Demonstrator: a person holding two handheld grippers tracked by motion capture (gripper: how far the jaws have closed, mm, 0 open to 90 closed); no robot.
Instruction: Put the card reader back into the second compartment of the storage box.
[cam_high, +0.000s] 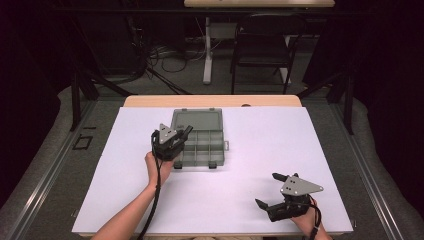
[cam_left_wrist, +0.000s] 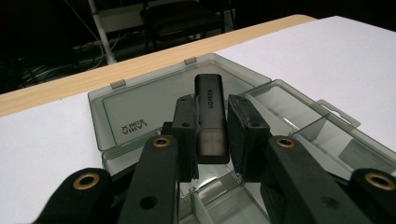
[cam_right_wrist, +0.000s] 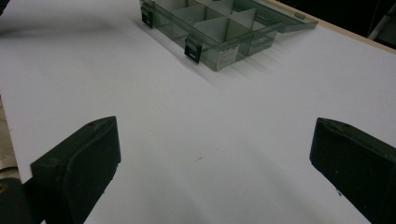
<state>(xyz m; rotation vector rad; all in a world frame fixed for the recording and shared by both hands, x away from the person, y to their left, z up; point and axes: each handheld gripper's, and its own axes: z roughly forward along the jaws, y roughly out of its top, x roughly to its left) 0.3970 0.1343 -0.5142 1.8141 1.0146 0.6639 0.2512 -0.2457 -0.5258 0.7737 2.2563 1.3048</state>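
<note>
A clear grey compartment box (cam_high: 202, 145) lies open on the white table, its lid (cam_high: 196, 120) folded back flat. My left gripper (cam_high: 175, 139) hovers over the box's left side. In the left gripper view it (cam_left_wrist: 211, 130) is shut on a black UGREEN adapter stick (cam_left_wrist: 210, 116), which points away over the lid (cam_left_wrist: 140, 107) and the dividers (cam_left_wrist: 308, 130). My right gripper (cam_high: 267, 192) rests near the table's front right, open and with nothing between its pads (cam_right_wrist: 79, 165). The box (cam_right_wrist: 219, 28) lies far ahead of it.
The white sheet (cam_high: 260, 150) covers most of a wooden table (cam_high: 212, 101). Behind the table stand a dark chair (cam_high: 262, 45) and a white table leg (cam_high: 207, 50) amid floor cables. The box's latches (cam_right_wrist: 193, 49) face the right gripper.
</note>
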